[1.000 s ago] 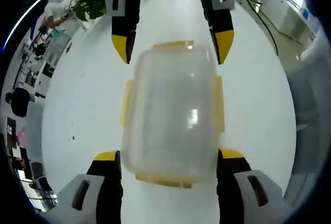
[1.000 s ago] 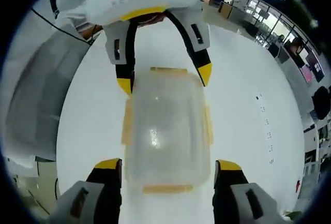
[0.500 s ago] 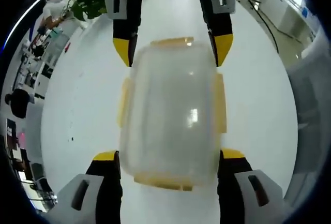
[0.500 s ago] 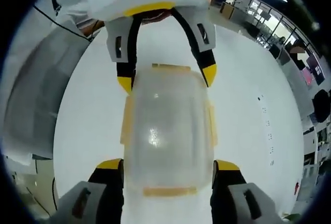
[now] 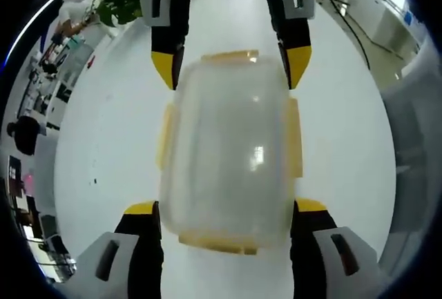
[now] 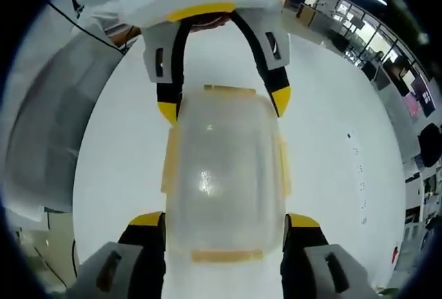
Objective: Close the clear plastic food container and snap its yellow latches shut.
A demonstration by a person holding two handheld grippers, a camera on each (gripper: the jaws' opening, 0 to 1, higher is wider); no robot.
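The clear plastic container (image 5: pixel 228 147) lies lid-up on the white table (image 5: pixel 345 126), with flat yellow latches (image 5: pixel 293 137) along its sides and ends. My left gripper (image 5: pixel 225 208) is open, its yellow-tipped jaws close beside the container's near end; whether they touch it is unclear. My right gripper (image 5: pixel 230 63) straddles the far end from the opposite side. In the right gripper view the same container (image 6: pixel 224 175) sits between my right gripper (image 6: pixel 224 219), also open, and my left gripper (image 6: pixel 224 105) at the far end. Yellow latches (image 6: pixel 224 255) lie against the rim.
A green plant (image 5: pixel 121 2) and a person (image 5: pixel 74 5) are beyond the table's far left corner. A grey sleeve (image 6: pixel 55 126) hangs beside the table. Office desks and screens (image 6: pixel 387 57) fill the background. Bare white tabletop lies on both sides of the container.
Both cameras have come slightly closer to the container, which looks larger and more bulged now. The opposite gripper's jaws sit nearer its far corners. Jaw spacing looks unchanged.
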